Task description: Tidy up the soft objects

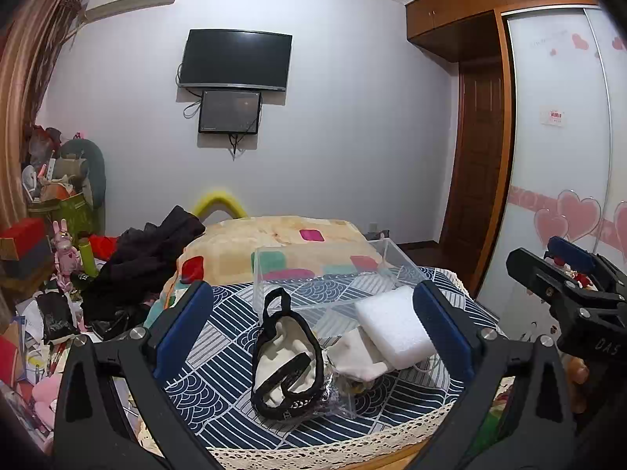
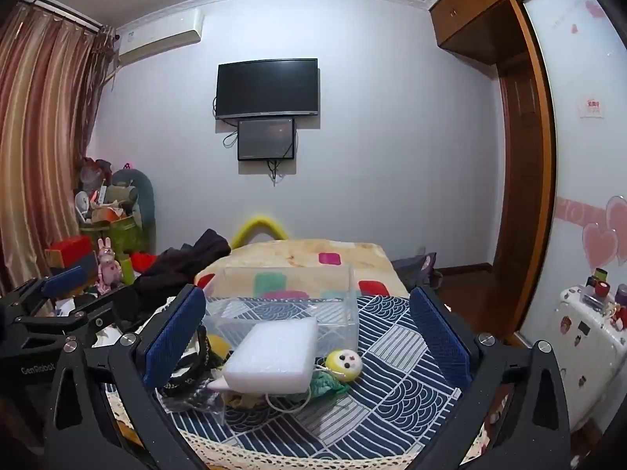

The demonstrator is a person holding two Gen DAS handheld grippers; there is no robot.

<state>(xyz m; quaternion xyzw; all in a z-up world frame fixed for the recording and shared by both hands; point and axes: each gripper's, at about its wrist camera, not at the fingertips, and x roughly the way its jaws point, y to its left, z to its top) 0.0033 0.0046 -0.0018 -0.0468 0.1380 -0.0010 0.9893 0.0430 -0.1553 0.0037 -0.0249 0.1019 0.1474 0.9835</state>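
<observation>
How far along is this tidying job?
Barely begun. The clear plastic box looks empty. Neither the left gripper nor the right gripper holds anything; both are open. The white foam block, the black-strapped cloth bag and the yellow plush toy remain outside.

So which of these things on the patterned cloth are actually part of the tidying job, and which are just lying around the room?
Part of the job:
- clear plastic box
- white foam block
- cream pouch with black straps
- yellow round-faced toy
- left gripper and right gripper, both open

Just lying about:
- wall television
- dark clothes heap
- pink rabbit figure
- white suitcase
</observation>
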